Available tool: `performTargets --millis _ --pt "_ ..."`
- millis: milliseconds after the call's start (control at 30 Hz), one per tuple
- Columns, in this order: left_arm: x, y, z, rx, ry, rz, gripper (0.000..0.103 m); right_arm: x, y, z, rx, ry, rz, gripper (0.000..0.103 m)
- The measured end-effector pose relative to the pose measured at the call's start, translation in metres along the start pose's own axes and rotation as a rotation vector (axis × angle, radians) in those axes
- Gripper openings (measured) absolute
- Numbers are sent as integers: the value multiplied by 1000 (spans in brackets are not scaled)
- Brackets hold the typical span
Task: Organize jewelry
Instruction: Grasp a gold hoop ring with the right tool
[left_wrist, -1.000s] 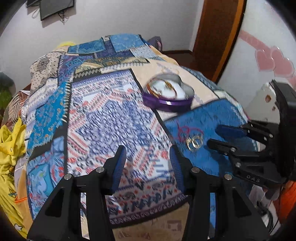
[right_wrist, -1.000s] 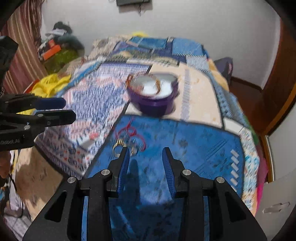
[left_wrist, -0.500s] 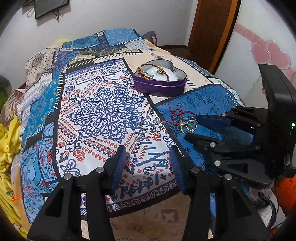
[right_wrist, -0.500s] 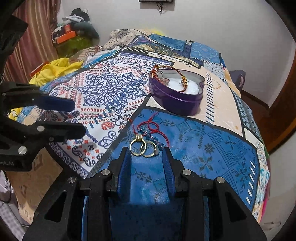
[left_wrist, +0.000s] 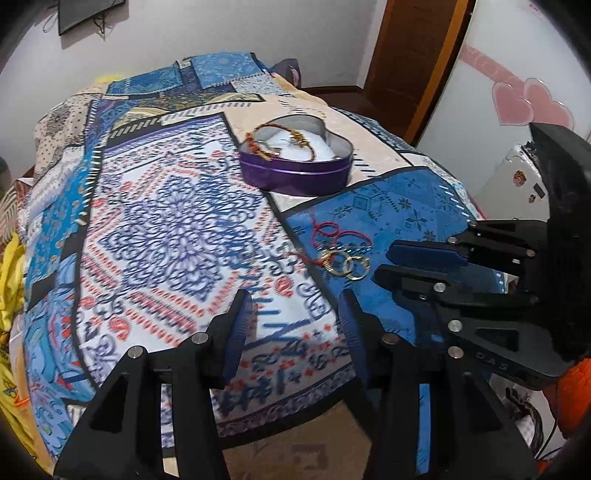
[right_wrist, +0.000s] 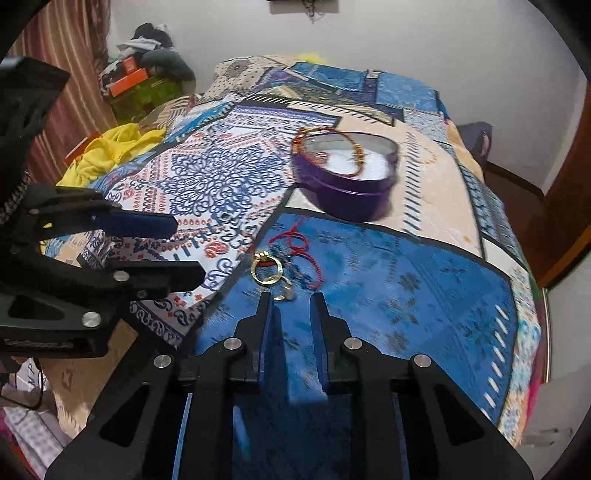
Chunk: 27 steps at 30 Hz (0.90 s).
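Observation:
A purple heart-shaped tin (left_wrist: 295, 170) (right_wrist: 345, 181) sits on the patterned bedspread with a red and gold bracelet (left_wrist: 280, 142) (right_wrist: 332, 147) lying across its white lining. Nearer me, gold rings (left_wrist: 345, 263) (right_wrist: 267, 272) lie on the blue patch beside a red thread bracelet (left_wrist: 334, 232) (right_wrist: 301, 247). My right gripper (right_wrist: 291, 301) (left_wrist: 384, 264) is open and empty, its tips just short of the rings. My left gripper (left_wrist: 293, 310) (right_wrist: 181, 247) is open and empty, hovering over the bedspread left of the rings.
The bed's near edge (left_wrist: 280, 417) drops off just below the grippers. Yellow cloth (right_wrist: 107, 151) lies off the left side. A wooden door (left_wrist: 410, 62) and a wall with pink hearts (left_wrist: 524, 103) stand on the right.
Both grippers have moved in towards the rings. The right gripper's tips have come up close to the rings. Both stay open and empty.

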<state>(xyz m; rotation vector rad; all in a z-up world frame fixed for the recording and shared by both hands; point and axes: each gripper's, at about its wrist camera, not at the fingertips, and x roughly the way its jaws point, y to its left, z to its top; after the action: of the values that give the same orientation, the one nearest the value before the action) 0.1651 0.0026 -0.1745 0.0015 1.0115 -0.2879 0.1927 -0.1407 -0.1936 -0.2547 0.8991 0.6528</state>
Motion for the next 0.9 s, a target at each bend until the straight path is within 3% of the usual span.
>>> performTargets --millis 167,533,600,667,900 --pt "15 -12 6 23 40 -78 48 -7 -9 -2 19 1 -26 18" --pt "36 -13 24 62 58 -38 43 -12 -15 -14 30 24 -34 18" --pt "39 -16 26 81 52 -35 38 -12 -16 -15 38 23 -31 18" --pt "40 -17 26 91 43 -28 25 -12 -16 -16 46 20 -27 18" --pt "29 -9 23 58 -1 -32 25 -9 -6 -9 48 6 12 18"
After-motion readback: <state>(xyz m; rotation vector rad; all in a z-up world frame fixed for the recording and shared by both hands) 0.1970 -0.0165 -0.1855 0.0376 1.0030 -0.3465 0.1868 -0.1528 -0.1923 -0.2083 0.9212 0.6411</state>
